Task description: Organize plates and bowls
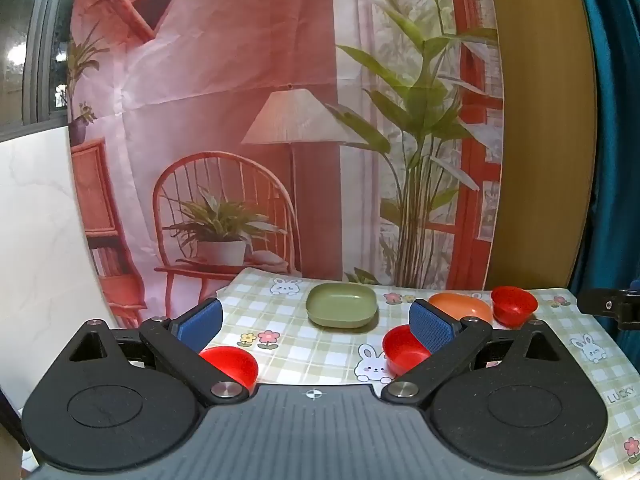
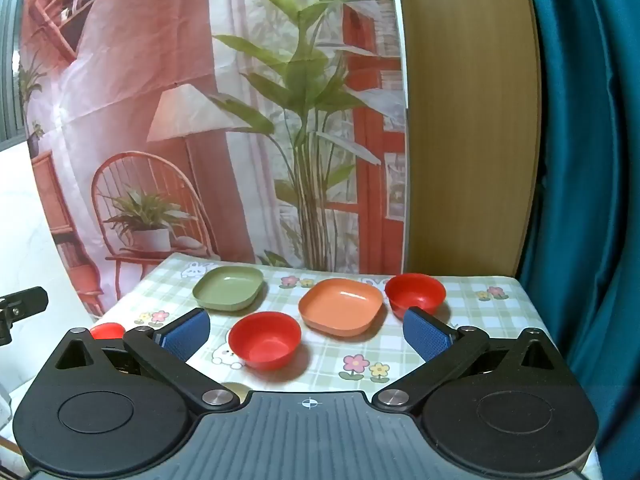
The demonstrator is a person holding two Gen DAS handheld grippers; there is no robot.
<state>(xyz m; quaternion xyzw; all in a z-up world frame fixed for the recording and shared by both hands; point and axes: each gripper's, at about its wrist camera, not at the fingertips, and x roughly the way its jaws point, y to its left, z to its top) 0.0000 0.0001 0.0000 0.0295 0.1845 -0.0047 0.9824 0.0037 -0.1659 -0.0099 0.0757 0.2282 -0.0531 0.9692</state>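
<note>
From the left wrist, the left gripper (image 1: 316, 322) hangs over the near edge of the checked tablecloth (image 1: 328, 356), its blue pads spread wide with nothing between them. Three red bowls show: one (image 1: 232, 364) by the left finger, one (image 1: 402, 350) partly behind the right pad, one (image 1: 514, 305) far right. A green plate (image 1: 341, 305) sits upright beyond them, its longer side running left to right. An orange plate (image 1: 460, 306) lies between the right pad and the far bowl. All dishes stand mouth-up and look empty.

From the right wrist, the right gripper (image 2: 306, 332) is likewise spread wide and holds nothing. The middle red bowl (image 2: 265, 339) sits between its pads on the cloth, the orange plate just beyond, the far bowl touching or nearly touching that plate's right corner, the green plate further left. The third bowl peeks out behind the left finger.
</note>
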